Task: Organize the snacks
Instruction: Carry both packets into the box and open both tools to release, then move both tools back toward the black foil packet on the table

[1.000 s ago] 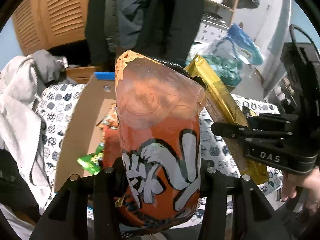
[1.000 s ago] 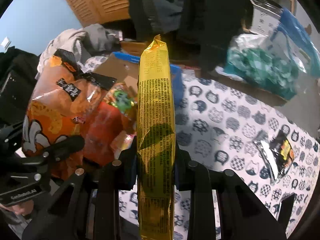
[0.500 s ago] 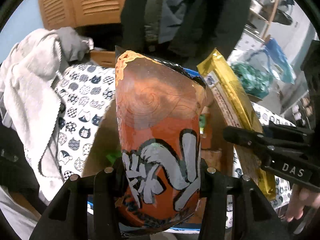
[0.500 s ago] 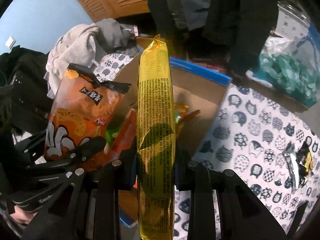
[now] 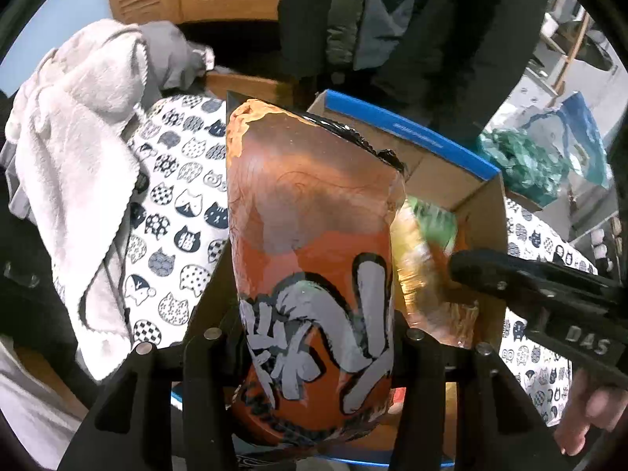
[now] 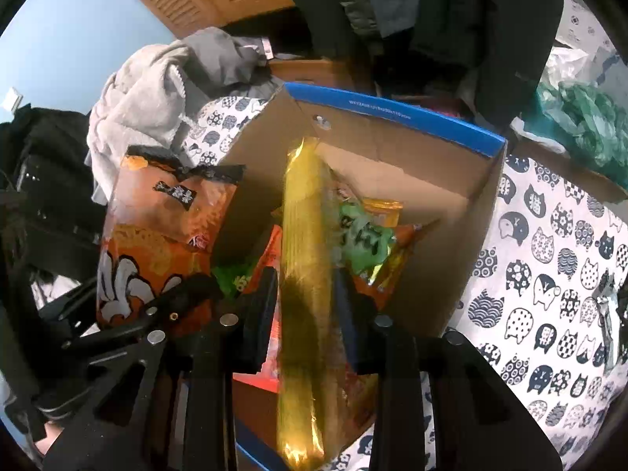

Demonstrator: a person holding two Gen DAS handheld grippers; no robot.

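— What's the left gripper [image 5: 314, 337] got?

— An orange bag [image 5: 314, 243], jaws clamped on its lower part. It stands upright at the left wall of the box [image 6: 392, 117], over the cat-print cloth [image 5: 176, 212] on the bench.

— And the right gripper [image 6: 310, 314]?

— Over the box, jaws either side of a long gold pack [image 6: 306, 274]. The pack is blurred and there's a gap showing on each side, so I cannot tell if they still grip it. It points down into the box.

— Anything already in there?

— A green-and-orange packet [image 6: 365, 235] just right of the gold pack, something red [image 6: 271, 259] to its left. Another small packet [image 6: 608, 314] lies on the cloth, well off to the right.

— Around it?

— Pale towels [image 5: 78, 157] heaped on the left, a green plastic bag [image 6: 585, 125] behind on the right.
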